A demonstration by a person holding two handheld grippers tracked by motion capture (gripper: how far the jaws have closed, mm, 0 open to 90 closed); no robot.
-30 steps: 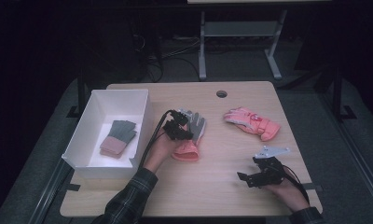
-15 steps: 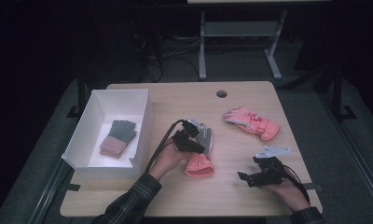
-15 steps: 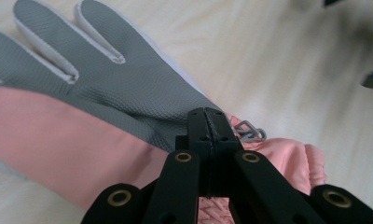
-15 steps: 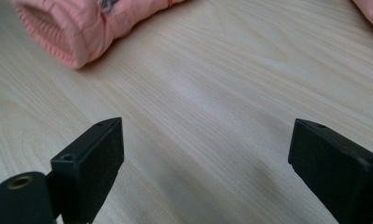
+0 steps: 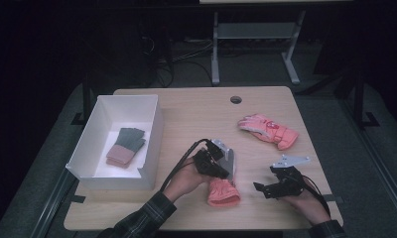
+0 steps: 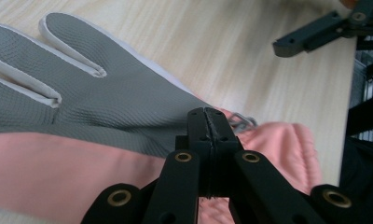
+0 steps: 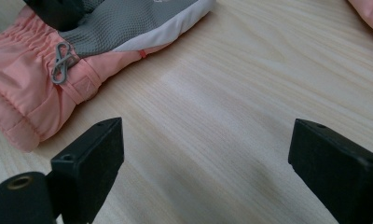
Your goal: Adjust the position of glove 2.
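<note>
- Left claw (image 5: 225,167) — jaws pressed together on the pink-and-grey glove (image 5: 223,184), pinching it near the cuff by the small metal clip (image 7: 60,62).
- Glove lies on the tabletop (image 5: 196,106), front centre, cuff toward the person.
- Right claw (image 5: 272,182) — jaws wide apart, nothing between them, low over bare wood just beside the glove.
- Second pink glove (image 5: 267,130) lies well apart, far right.
- White bin (image 5: 87,140) at left holds a folded pair of gloves (image 5: 125,145).

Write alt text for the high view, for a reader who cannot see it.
At a wooden table, the left gripper is shut on a pink and grey glove, while the right gripper rests open nearby. A second pink glove lies farther back, and a white bin at left holds a folded pair.
</note>
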